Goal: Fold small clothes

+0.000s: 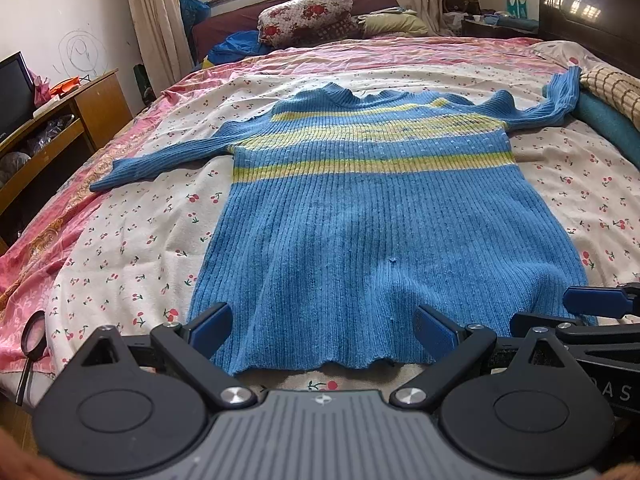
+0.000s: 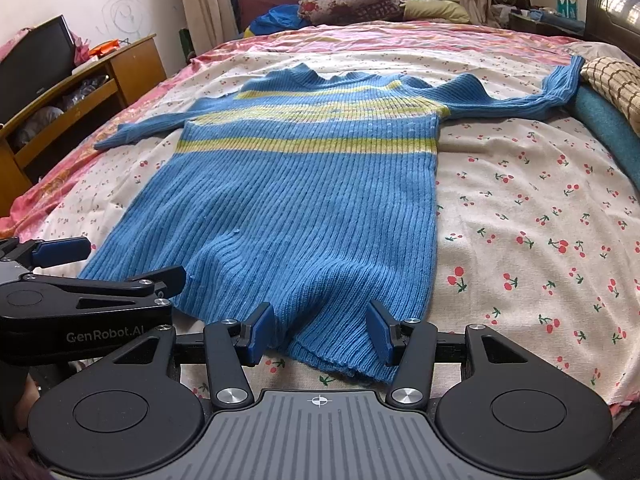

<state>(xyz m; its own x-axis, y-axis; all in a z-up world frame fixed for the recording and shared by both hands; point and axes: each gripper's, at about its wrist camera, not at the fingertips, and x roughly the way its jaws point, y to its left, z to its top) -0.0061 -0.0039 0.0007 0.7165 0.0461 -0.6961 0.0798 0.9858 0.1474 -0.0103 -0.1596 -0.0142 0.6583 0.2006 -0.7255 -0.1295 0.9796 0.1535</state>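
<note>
A blue ribbed sweater (image 1: pixel 360 216) with yellow stripes lies flat on the cherry-print bedsheet (image 1: pixel 132 240), collar at the far end and both sleeves spread sideways. My left gripper (image 1: pixel 324 328) is open over the near hem, its blue pads astride the hem's left half. In the right wrist view the sweater (image 2: pixel 304 200) runs away from me, and my right gripper (image 2: pixel 320 332) is open with the hem's right corner lying loose between its pads. Each gripper shows in the other's view: the right gripper (image 1: pixel 568 312) and the left gripper (image 2: pixel 116 264), side by side at the hem.
A wooden desk (image 1: pixel 80 120) with a dark screen stands left of the bed. Rolled quilts and pillows (image 1: pixel 308 12) lie at the far end. A teal blanket (image 2: pixel 608 128) and a checked cloth touch the right sleeve. A round black-rimmed lens (image 1: pixel 34 336) lies at the bed's left edge.
</note>
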